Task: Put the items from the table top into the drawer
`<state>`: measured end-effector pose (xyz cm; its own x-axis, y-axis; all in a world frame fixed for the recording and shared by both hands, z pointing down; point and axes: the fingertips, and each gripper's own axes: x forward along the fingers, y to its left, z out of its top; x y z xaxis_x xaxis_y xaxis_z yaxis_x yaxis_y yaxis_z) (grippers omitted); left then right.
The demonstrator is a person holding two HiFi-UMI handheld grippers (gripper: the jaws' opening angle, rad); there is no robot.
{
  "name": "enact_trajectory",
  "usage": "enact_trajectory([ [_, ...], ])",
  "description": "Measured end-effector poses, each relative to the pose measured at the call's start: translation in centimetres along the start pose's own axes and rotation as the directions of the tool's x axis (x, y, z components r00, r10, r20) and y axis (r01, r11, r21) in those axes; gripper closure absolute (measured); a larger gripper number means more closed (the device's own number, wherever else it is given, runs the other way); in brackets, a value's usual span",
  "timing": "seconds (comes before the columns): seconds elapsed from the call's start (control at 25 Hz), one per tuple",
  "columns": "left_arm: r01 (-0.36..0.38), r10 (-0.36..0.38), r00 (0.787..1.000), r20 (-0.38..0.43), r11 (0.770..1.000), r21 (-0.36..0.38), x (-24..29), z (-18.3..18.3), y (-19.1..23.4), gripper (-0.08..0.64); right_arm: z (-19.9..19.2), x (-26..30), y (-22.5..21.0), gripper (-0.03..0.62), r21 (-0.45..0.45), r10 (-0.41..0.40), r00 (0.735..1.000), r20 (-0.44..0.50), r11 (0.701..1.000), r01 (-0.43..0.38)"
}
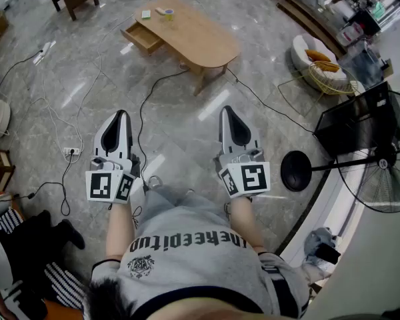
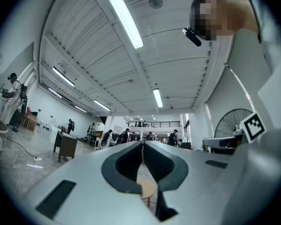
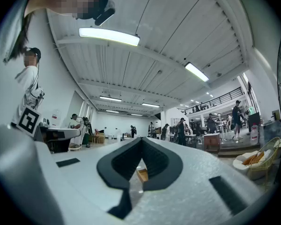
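Left gripper [image 1: 123,115] and right gripper [image 1: 227,111], both closed and empty, point toward the table [image 1: 199,42] well ahead; its open drawer [image 1: 142,37] sits leftward.

An open-plan lab hall is suggested by ceiling strip lights [image 2: 124,17], a railed mezzanine [image 2: 152,123] mid-frame, and a floor power strip [image 1: 71,151] at left.

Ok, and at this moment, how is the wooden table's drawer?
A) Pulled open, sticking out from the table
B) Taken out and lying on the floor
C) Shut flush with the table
A: in the head view the drawer juts out from one end of the wooden table with its inside showing, while small items sit on the table top.
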<state>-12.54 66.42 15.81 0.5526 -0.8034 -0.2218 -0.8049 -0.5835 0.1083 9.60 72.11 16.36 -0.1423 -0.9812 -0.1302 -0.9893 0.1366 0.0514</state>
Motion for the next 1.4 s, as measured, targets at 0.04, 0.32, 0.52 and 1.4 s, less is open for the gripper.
enact_trajectory([
  [0.04,0.000,0.000,1.000,0.002,1.000,0.001,0.0,0.1,0.2,0.548,0.0,0.1,0.1,0.594,0.001,-0.001,1.000,0.003,1.000,0.001],
  [0.32,0.000,0.000,1.000,0.003,1.000,0.004,0.5,0.2,1.7,0.548,0.1,1.6,0.9,0.594,0.005,-0.001,1.000,0.013,1.000,0.001],
  [0.52,0.004,-0.004,1.000,0.012,1.000,0.002,1.2,0.4,3.5,0.548,0.0,3.3,1.6,0.594,-0.003,-0.005,1.000,0.022,1.000,0.005],
  [1.4,0.045,-0.045,0.996,0.074,0.999,0.008,5.9,1.4,14.1,0.548,-1.0,12.9,5.8,0.597,-0.017,-0.027,0.999,0.043,0.999,0.028],
])
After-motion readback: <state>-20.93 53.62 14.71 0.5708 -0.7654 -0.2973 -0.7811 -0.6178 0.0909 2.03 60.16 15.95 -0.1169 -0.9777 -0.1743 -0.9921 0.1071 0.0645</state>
